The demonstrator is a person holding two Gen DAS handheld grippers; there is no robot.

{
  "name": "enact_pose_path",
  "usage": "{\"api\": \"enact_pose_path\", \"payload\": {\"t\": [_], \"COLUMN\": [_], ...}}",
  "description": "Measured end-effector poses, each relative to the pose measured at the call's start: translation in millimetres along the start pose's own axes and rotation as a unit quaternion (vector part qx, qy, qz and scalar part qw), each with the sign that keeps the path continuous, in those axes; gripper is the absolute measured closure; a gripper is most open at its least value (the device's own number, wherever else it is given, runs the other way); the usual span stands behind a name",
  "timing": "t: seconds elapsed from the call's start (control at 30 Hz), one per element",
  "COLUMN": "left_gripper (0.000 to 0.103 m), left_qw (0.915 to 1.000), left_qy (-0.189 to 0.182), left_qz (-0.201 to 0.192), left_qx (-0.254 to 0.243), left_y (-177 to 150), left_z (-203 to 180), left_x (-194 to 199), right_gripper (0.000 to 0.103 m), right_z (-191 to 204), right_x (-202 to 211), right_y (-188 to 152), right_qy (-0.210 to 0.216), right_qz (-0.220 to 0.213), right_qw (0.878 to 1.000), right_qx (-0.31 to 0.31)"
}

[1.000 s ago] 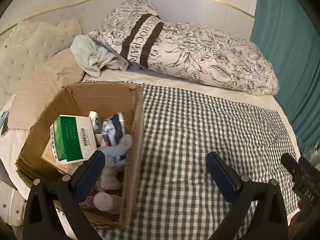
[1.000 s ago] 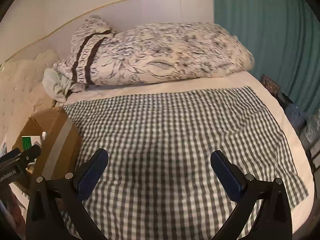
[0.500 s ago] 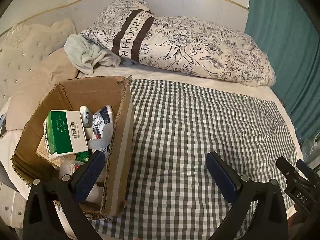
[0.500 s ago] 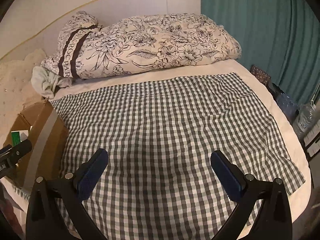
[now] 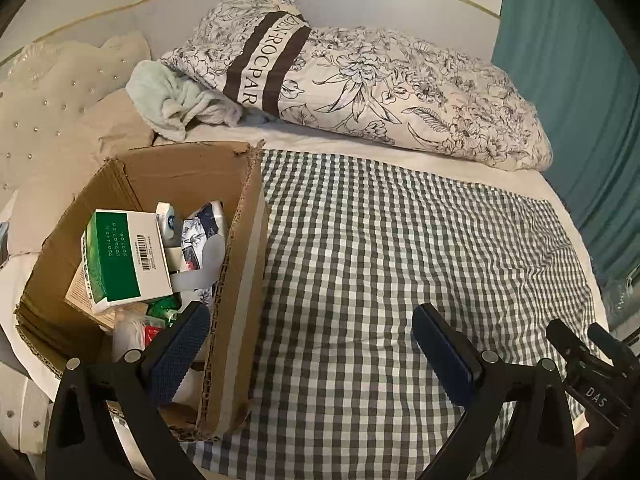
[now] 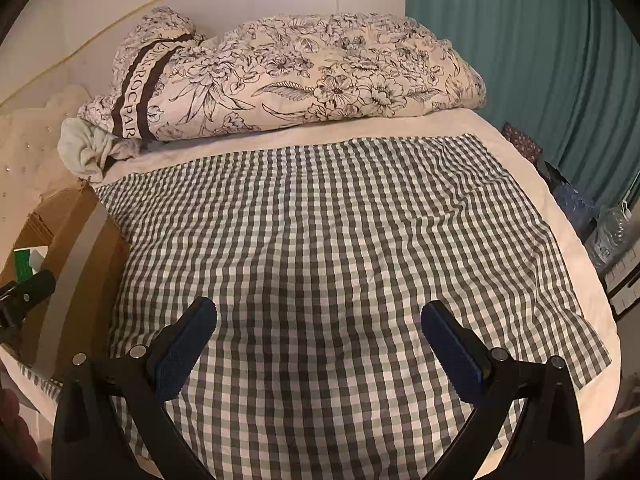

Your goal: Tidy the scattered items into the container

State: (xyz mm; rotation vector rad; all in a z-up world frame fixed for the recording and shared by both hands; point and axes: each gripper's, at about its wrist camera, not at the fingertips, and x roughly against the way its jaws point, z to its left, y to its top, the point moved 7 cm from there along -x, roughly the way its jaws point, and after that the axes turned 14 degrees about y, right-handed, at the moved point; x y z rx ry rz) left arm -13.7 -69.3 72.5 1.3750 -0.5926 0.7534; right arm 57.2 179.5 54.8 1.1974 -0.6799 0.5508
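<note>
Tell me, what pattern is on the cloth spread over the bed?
The cloth has small dark green and white checks, clearest in the right wrist view.

Cardboard box (image 5: pixel 240 240): raw corrugated board, matt, edges frayed, left of the left tongs (image 5: pixel 310 346). Green-and-white carton (image 5: pixel 124 256) inside: smooth printed card. Checked cloth (image 6: pixel 320 240) beneath the right tongs (image 6: pixel 320 344): woven, matt, creased. Tong pads (image 6: pixel 182 354): dark blue, textured rubber on black plastic arms.

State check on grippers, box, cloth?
left gripper: open, empty
right gripper: open, empty
cardboard box: open-topped, holding items
green-and-white carton: tilted, inside box
checked cloth: spread flat, nothing on it
</note>
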Motion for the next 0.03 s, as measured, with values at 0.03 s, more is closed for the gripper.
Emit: {"api": "enact_pose_path", "payload": {"t": [0.03], "left_gripper": [0.0], "left_qw": [1.0], "left_qy": [0.001], "left_qz": [-0.001], "left_qx": [-0.002], "left_y": [-0.4], "left_z": [-1.0], "left_x": [0.9], "right_gripper": [0.0], "right_z": [-1.1], "right_x": [-0.7], "right_y": [-0.4], "right_qy": [0.0], "right_qz": [0.001], "right_qw": [1.0], "right_qx": [-0.001]}}
